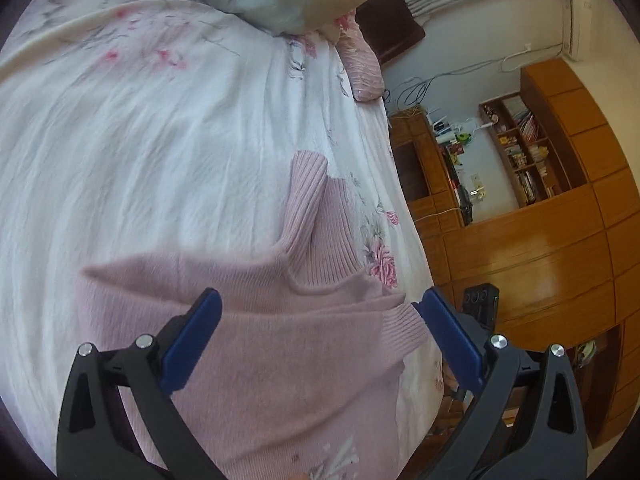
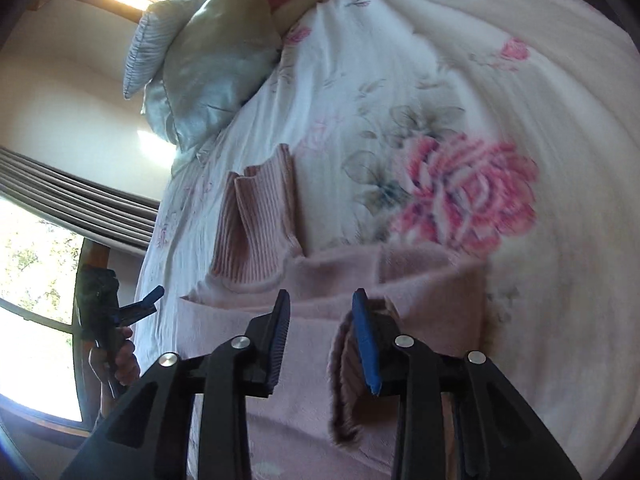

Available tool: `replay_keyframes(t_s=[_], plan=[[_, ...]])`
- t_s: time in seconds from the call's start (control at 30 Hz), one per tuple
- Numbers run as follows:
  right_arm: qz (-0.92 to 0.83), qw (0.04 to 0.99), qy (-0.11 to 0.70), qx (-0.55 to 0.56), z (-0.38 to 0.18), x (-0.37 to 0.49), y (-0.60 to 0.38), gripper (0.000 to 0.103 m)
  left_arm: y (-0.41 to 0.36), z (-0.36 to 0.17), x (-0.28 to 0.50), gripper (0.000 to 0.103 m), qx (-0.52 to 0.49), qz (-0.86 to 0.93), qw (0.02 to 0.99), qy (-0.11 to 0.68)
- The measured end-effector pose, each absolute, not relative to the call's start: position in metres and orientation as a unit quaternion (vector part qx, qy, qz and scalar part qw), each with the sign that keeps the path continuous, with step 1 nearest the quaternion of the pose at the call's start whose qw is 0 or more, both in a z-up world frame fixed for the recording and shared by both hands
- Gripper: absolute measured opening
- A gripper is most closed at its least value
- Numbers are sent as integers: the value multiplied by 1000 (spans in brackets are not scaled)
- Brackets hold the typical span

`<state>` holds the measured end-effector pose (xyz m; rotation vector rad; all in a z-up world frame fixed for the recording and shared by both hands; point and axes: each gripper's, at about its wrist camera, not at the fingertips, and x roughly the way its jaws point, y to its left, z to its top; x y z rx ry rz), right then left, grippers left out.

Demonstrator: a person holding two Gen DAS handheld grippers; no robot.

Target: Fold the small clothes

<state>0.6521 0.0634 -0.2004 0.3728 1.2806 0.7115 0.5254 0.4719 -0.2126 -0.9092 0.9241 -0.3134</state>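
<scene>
**Pink knit sweater lay partly folded on the flowered bed**

The pink sweater [image 1: 280, 344] was a soft, fine-knit piece in a dusty rose shade, with a tall ribbed turtleneck collar [image 1: 308, 204] and ribbed cuffs. It lay flat on the white floral bedspread [image 1: 140, 152], near the edge of the bed that faced the wooden cabinets [image 1: 560, 220]. One sleeve was folded across the body, its ribbed cuff [image 1: 404, 328] lying just beside the left gripper's far pad. A small pale motif (too blurred to read) showed on the chest near the bottom of the left wrist view.

The garment's long axis ran from the grippers toward the head of the bed, with the collar [image 2: 260, 224] pointing away from both cameras, toward the pale satin pillow [image 2: 208, 80]. In the right wrist view the collar stood up a little from the bedspread, its opening facing the pillow.

The left gripper [image 1: 320, 308] hung over the sweater's body with its blue pads spread wide, holding nothing. The right gripper [image 2: 322, 312] was also released, its jaws parted above the sweater; a folded lip of pink fabric [image 2: 348, 360] bunched against the inner side of its right-hand pad, and nothing was pinched between the two. At the left edge of that view a hand [image 2: 120, 356] gripped the handle of the other tool beside the bed.
</scene>
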Motion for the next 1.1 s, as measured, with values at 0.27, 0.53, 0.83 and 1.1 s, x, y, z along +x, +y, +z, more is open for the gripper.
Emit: replay_keyframes(t_s=[0.27, 0.53, 0.83, 1.1], plan=[[300, 746, 580, 134, -216, 733, 175, 39, 456, -248, 629, 99, -410, -128, 770, 472], [301, 759, 568, 107, -252, 751, 220, 44, 436, -279, 662, 98, -380, -124, 770, 497], [323, 768, 539, 123, -243, 749, 177, 11, 419, -259, 670, 98, -321, -124, 808, 478], [327, 767, 531, 150, -240, 746, 168, 11, 401, -269, 687, 33, -282, -103, 807, 509]])
